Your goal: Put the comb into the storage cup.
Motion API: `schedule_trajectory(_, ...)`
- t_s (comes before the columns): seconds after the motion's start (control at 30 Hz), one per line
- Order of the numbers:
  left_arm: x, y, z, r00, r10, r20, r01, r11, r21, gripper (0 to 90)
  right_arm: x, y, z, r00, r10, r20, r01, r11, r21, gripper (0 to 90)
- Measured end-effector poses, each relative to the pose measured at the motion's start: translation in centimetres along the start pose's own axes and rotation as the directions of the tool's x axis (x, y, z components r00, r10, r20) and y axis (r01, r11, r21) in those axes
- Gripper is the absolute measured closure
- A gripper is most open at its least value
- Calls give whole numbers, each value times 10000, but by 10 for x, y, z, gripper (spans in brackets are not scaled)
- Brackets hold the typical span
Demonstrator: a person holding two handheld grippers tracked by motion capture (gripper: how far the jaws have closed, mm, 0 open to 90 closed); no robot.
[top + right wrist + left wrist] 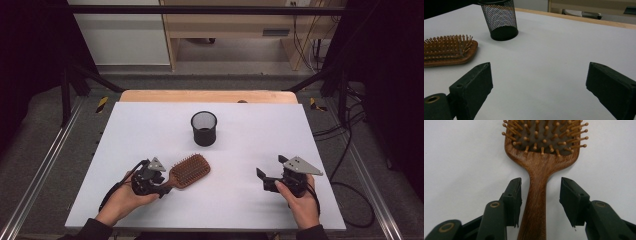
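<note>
A wooden paddle hairbrush (190,171) lies bristles up on the white table, left of centre, its handle pointing toward the person. My left gripper (165,186) is at that handle. In the left gripper view the handle of the hairbrush (535,202) runs between the two jaws of the left gripper (540,180), which stand open with a narrow gap on each side. My right gripper (270,166) rests open near the front right of the table with nothing between its jaws. From the right gripper (539,65) the hairbrush (449,51) lies off to the left.
A black mesh cup (204,128) stands upright behind the brush near the table's middle, and the cup (500,20) is also ahead-left of the right gripper. The white table top (240,150) ends at a wooden strip (210,96) at the back. Cables lie on the floor at the right.
</note>
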State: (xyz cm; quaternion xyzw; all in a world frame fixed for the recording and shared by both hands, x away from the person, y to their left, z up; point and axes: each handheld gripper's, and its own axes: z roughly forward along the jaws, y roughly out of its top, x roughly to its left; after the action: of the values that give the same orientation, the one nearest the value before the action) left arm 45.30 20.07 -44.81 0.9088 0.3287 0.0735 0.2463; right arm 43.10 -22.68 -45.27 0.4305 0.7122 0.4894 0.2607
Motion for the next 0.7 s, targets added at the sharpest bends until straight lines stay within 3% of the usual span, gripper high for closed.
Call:
schedule_trajectory(0.27,-1,6,4,9997,226,16,-227,9983,539,602,0,0,0,10000,16,-12,-16,10000,-1,71)
schedule_trajectory(0.7,2,9,9,9993,363,12,-363,9952,905,669,-1,0,0,10000,46,-25,-46,10000,22,71)
